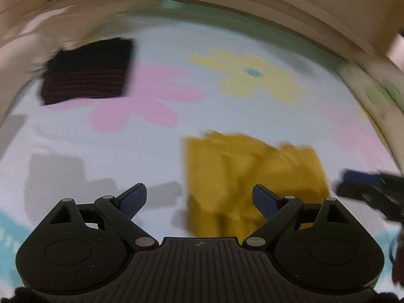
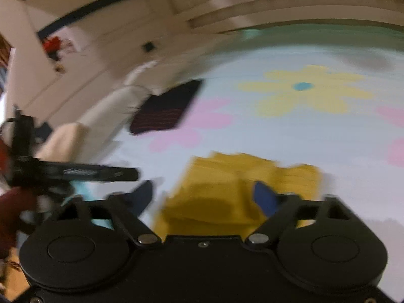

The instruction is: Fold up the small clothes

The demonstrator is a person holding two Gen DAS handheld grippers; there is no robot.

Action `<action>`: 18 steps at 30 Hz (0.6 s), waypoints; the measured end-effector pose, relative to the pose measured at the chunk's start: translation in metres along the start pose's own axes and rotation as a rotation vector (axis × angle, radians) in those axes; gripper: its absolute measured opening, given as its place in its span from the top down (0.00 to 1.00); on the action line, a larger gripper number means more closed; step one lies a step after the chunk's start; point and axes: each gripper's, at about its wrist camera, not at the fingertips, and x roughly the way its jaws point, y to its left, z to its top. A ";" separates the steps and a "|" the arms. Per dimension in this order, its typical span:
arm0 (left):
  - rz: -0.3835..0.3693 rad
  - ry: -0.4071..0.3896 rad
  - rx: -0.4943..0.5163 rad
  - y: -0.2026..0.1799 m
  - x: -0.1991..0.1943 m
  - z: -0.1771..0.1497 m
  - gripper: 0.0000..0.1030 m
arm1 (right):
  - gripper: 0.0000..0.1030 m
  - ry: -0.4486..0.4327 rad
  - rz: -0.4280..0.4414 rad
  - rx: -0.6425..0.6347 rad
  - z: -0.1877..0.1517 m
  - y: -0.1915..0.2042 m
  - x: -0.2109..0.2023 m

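Observation:
A folded mustard-yellow garment [image 1: 252, 174] [image 2: 227, 192] lies on a pale blue sheet printed with flowers [image 1: 227, 116] [image 2: 303, 131]. My left gripper [image 1: 199, 200] hovers over the garment's left edge. It is open, and its blue fingertips [image 1: 133, 199] hold nothing. My right gripper [image 2: 204, 198] is above the same garment with its jaws apart and not pressing on the cloth. It also shows blurred at the right edge of the left wrist view as the right gripper [image 1: 366, 186]. A folded dark garment with red stripes [image 1: 85, 75] [image 2: 164, 111] lies at the far left.
The left gripper [image 2: 75, 174] reaches in from the left of the right wrist view, next to a dark red sleeve [image 2: 12, 209]. Cream cushions [image 2: 108, 111] and pale cabinets [image 2: 88, 38] border the sheet's left side. A beige frame [image 1: 277, 7] runs along the far edge.

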 end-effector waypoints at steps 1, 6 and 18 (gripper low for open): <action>-0.019 0.013 0.030 -0.008 0.002 -0.003 0.12 | 0.45 0.017 -0.006 -0.011 -0.002 -0.004 0.001; -0.144 0.084 0.207 -0.048 0.013 -0.018 0.12 | 0.52 0.100 -0.046 -0.082 -0.012 -0.003 0.017; -0.045 0.021 0.075 -0.042 0.059 0.003 0.12 | 0.52 0.119 -0.054 -0.035 -0.025 -0.026 0.013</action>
